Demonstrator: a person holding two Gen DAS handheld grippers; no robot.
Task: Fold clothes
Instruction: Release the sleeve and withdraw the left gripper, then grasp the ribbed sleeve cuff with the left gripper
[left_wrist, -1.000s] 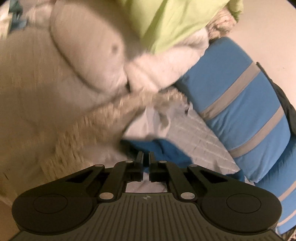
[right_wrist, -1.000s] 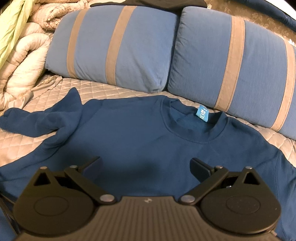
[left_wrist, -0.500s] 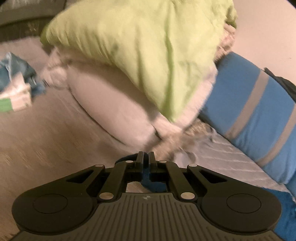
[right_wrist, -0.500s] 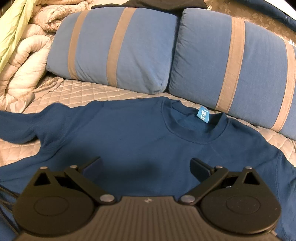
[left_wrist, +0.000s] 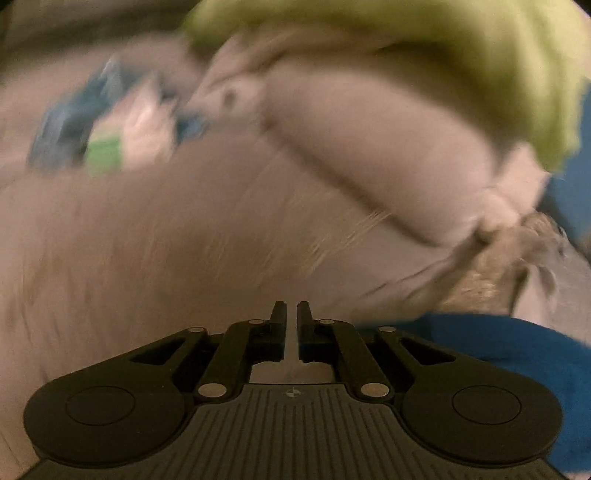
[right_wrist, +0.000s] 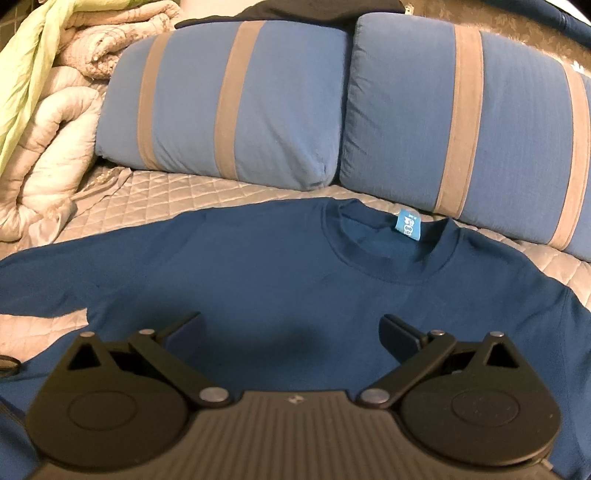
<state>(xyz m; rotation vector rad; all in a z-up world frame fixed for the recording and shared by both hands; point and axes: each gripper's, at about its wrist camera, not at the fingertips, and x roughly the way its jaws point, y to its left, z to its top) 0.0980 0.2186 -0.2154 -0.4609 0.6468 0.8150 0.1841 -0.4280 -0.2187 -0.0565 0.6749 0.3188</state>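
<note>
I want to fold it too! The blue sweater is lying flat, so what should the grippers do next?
Probably bring the open right gripper down to pinch the sweater near a shoulder. The sweater lies spread flat, collar toward the pillows, unfolded. The left gripper is nearly shut with nothing between its fingers.

Neck label on sweatshirt, print too small, unreadable

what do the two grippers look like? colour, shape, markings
Both match: matte black. The left gripper and right gripper each have a ribbed dark-grey base with a small logo at its front edge, two round black housings with a circular disc, angled link arms with silver rivets, and flat black fingers. No cables, hands or sleeves visible.
</note>
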